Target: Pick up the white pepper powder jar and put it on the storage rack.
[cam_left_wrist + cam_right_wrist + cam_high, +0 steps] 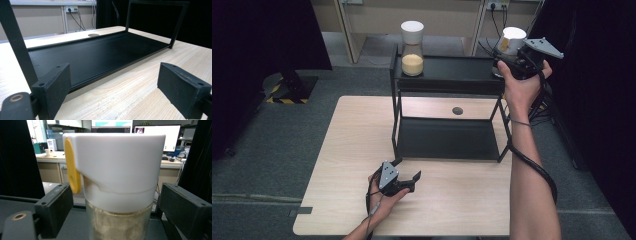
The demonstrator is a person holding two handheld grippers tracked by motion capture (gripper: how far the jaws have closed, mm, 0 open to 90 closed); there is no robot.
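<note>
Between the right gripper's [115,202] open jaws stands the white-capped jar [117,185], pads clear of it.

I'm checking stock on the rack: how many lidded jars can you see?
2. One jar of yellow grains stands at the top shelf's left end; the other jar stands at its right end, between the right tool's open jaws.

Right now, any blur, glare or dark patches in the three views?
High view: sharp on the table, dark curtains swallow both sides, right gripper dim beside the jar. Left gripper view: evenly lit, black shelf tray crisp, near pads soft. Right gripper view: jar lid close, slightly soft, bright monitors behind.
</note>
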